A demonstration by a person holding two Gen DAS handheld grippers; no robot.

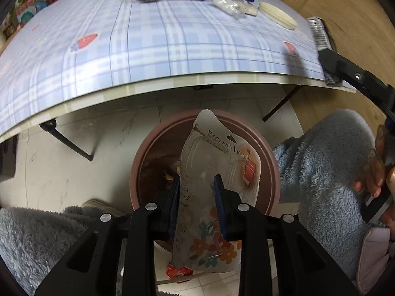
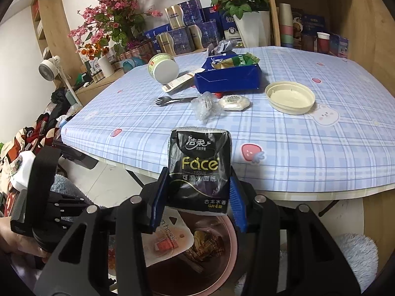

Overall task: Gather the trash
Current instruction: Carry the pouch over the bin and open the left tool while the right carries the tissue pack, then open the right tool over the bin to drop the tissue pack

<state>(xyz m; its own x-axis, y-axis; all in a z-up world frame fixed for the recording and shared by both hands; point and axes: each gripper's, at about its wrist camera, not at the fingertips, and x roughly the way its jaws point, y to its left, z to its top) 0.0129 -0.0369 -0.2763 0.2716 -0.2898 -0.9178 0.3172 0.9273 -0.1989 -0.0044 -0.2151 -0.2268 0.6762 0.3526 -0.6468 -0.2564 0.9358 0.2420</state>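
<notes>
Hanging over the brown bin (image 1: 148, 157) below the near edge of the bench (image 1: 148, 49), the left tongs (image 1: 197, 204) hold a clear "Brown hook" packet (image 1: 212, 162) between their blue pads, the packet tilted upward above the bin's mouth. The right tongs (image 2: 198, 192) are clamped on a black "Face" tissue pack (image 2: 200, 165), upright, above the same bin (image 2: 229, 234), where food scraps lie inside. On the bench (image 2: 296, 153) remain a white cup (image 2: 164, 67) on its side toward the far left, a blue box (image 2: 229, 80) in the far middle, a black spork (image 2: 172, 100), a crumpled clear wrapper (image 2: 205, 107), a small sealed tub (image 2: 234, 103) and a cream lid (image 2: 290, 97) toward the right edge.
</notes>
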